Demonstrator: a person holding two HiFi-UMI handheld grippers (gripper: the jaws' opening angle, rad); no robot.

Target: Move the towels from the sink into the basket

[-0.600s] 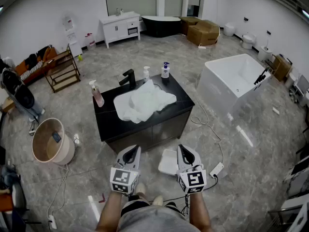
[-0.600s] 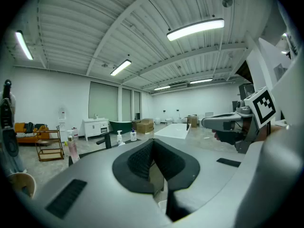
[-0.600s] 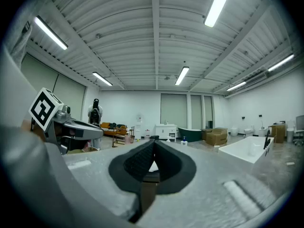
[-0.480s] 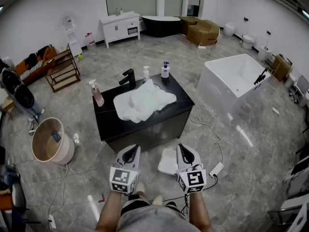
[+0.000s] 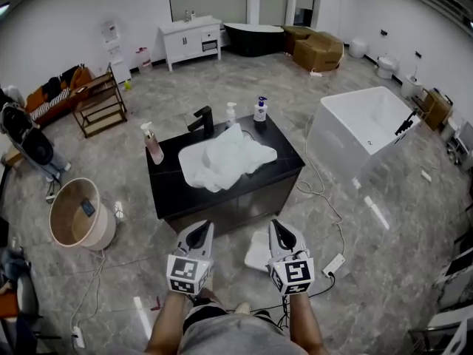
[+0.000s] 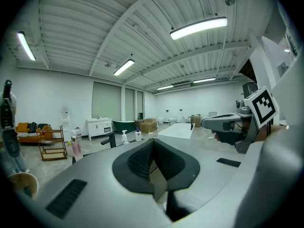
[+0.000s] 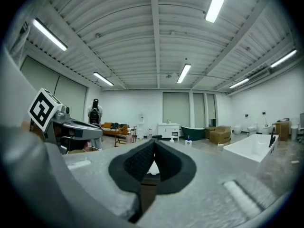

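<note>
The towels (image 5: 228,157) are piled in the white sink (image 5: 185,156) on the black bench (image 5: 168,191), in the middle of the head view. One corner is hung over the right side of the sink.

The towels are judged to be soft, floppy and light, and nothing about them can be broken. Whether they are wet cannot be told. A thick fold on top of the pile, like the raised bump near the tap (image 5: 202,119), is thought the best place to be pinched, so a whole towel is lifted.

The basket (image 5: 77,214) is set on the floor at the left of the frame, well apart from the bench.

The left hand-held gripper (image 5: 201,228) and the right hand-held gripper (image 5: 277,227) are held low in the frame. Both are pressed together with nothing between the jaws.

Against the earlier frame, little is changed. The bench is shown a bit lower and more to the right, and the towels are lying the same way.
</note>
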